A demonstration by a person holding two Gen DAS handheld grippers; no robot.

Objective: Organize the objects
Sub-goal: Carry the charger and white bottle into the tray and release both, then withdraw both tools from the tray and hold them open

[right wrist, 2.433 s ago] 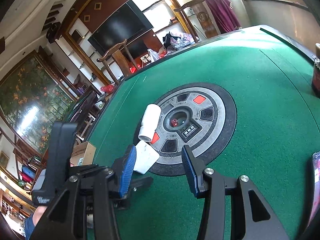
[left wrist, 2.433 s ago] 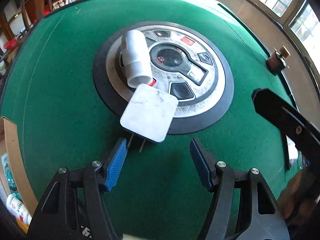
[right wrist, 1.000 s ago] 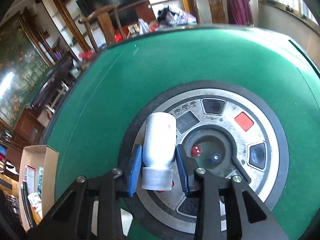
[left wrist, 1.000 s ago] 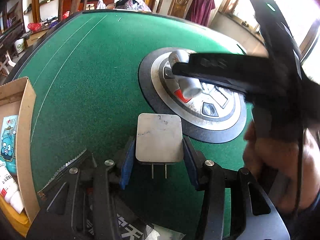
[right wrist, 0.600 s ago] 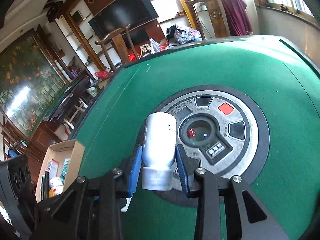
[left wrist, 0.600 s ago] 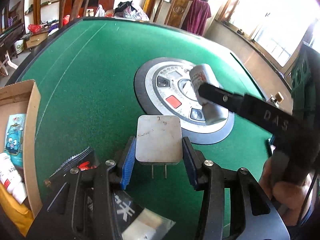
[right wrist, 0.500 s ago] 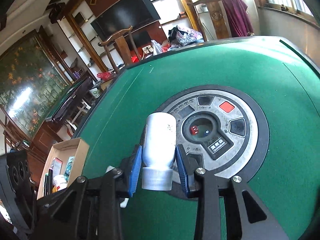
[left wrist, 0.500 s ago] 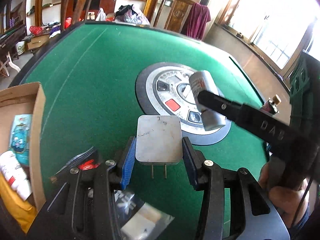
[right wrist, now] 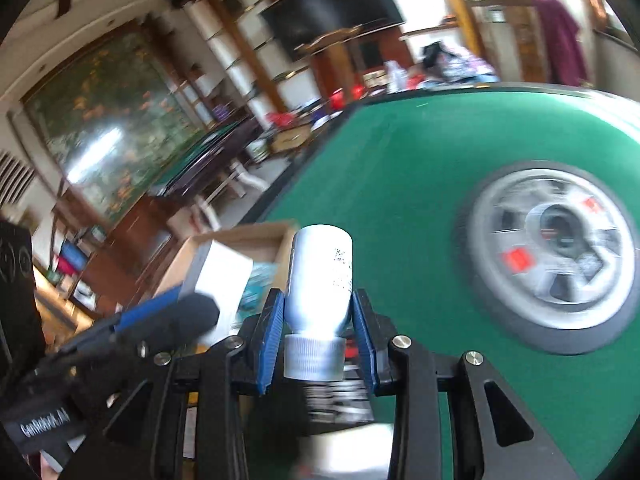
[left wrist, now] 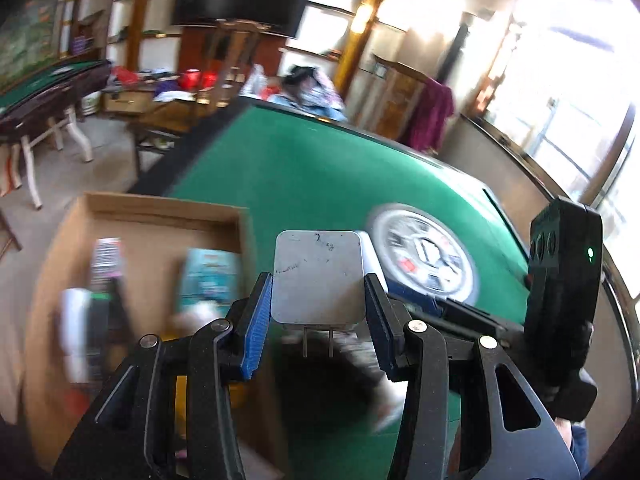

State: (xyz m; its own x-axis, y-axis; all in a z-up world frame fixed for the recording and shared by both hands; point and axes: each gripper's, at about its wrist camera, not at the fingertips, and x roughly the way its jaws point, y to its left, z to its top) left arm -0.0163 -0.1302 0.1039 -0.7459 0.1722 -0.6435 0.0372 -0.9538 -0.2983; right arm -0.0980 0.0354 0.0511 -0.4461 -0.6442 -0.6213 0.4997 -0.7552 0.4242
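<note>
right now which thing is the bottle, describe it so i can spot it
Start at the green table with the round grey hub. Just left of it, the right tongs grip the bottle: a white cylinder with a ribbed cap, unlike the flat square plug.

A home game room or mahjong parlour, probably, though the frames are blurred. A green felt table (left wrist: 320, 168) with a round dice console (right wrist: 556, 256) fills the view; a second green table (left wrist: 44, 84) stands nearby. Behind are wooden chairs (left wrist: 232, 60), a wall TV (right wrist: 332, 4), shelves (right wrist: 240, 60) and a large landscape mural (right wrist: 108, 120).
</note>
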